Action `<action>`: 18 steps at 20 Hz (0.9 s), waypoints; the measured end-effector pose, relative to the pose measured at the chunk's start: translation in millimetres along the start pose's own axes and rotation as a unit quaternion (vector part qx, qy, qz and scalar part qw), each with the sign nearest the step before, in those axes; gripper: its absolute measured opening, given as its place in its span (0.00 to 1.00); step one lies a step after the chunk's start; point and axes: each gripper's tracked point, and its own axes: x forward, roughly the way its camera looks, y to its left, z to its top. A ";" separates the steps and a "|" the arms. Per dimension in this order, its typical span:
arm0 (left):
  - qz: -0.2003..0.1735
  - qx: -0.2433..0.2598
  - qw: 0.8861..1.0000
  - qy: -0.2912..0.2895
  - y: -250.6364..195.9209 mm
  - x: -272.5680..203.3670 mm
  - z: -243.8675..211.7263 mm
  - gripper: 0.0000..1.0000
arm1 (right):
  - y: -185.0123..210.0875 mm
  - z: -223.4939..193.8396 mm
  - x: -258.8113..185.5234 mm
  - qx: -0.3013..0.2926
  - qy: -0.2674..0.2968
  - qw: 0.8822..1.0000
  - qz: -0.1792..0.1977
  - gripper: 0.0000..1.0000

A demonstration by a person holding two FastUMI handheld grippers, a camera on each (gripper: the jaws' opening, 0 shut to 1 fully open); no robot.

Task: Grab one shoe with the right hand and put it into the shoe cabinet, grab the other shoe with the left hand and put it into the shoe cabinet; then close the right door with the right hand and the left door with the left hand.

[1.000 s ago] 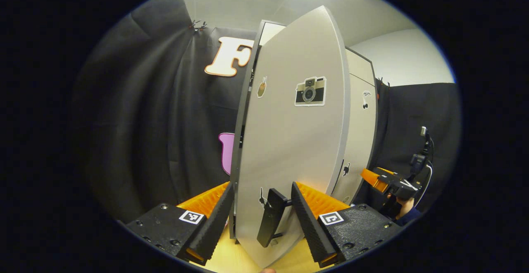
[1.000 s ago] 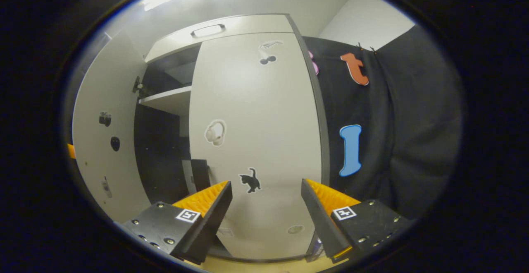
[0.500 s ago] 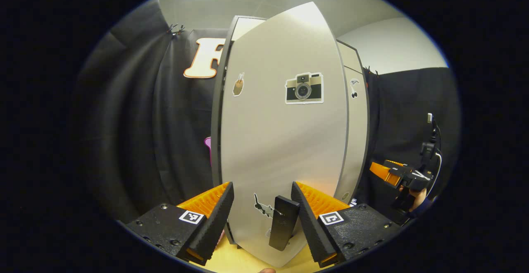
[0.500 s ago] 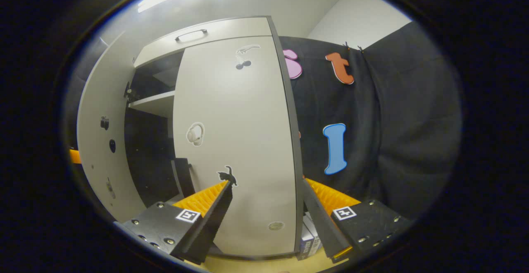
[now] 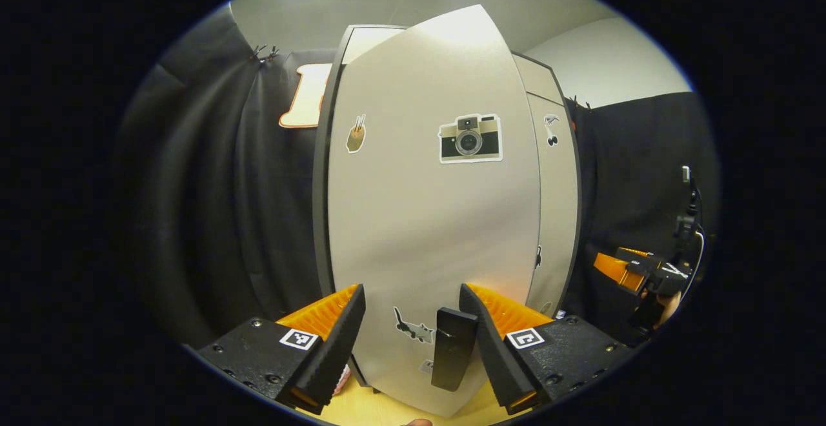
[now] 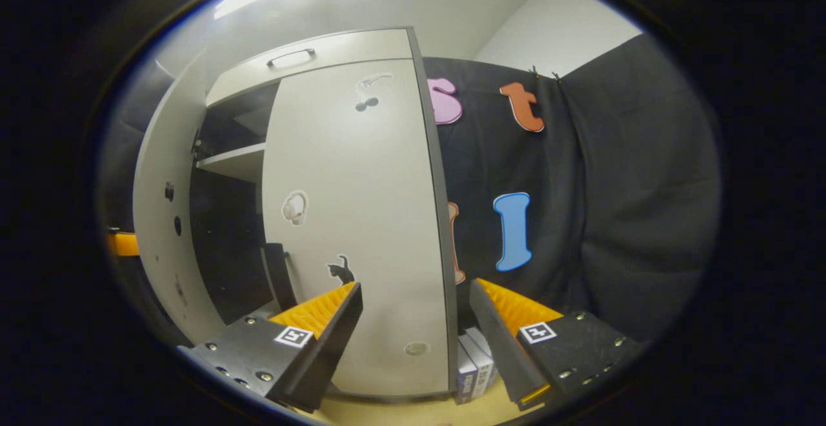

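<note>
Left door (image 5: 432,219) filling frame centre, partly ajar; left tongs (image 5: 412,342) sitting open, straddling its handle (image 5: 452,356) to push it shut. Right door (image 6: 352,219) looking closed; right tongs (image 6: 416,335) open, gripping nothing

We hold left gripper (image 5: 412,300) level, jaws wide apart; right gripper (image 6: 416,297) likewise level, jaws apart, gripping nothing.

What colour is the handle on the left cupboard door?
Black; the handle shows best in the left gripper view, between the tongs.
</note>
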 end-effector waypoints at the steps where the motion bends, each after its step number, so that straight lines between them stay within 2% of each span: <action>1: 0.004 0.000 1.000 0.000 -1.5 1.7 0.2 0.91 | -2.2 -1.1 -1.7 0.000 0.002 1.000 -0.002 1.00; 6: 0.025 -0.003 1.000 -0.002 -13.1 14.0 -1.3 0.92 | -23.2 -2.1 -13.9 0.003 0.004 1.000 -0.019 1.00; 12: 0.085 0.043 0.995 -0.008 -20.7 20.4 2.8 0.92 | -59.7 -4.7 -31.8 0.016 0.008 0.998 -0.053 1.00; 14: 0.097 0.045 0.994 -0.008 -21.3 20.9 3.1 0.92 | -72.6 -5.7 -37.0 0.019 0.009 0.998 -0.065 1.00; 16: 0.096 0.037 0.995 -0.005 -25.6 19.9 2.0 0.93 | -83.0 -7.5 -42.2 0.023 0.011 0.997 -0.075 0.97; 17: 0.077 0.025 0.997 -0.005 -36.3 19.2 1.8 0.90 | -87.0 -8.8 -43.8 0.023 0.012 0.997 -0.079 1.00; 18: 0.065 0.015 0.998 -0.008 -45.0 17.2 2.5 0.93 | -91.0 -10.3 -45.5 0.024 0.014 0.996 -0.083 0.97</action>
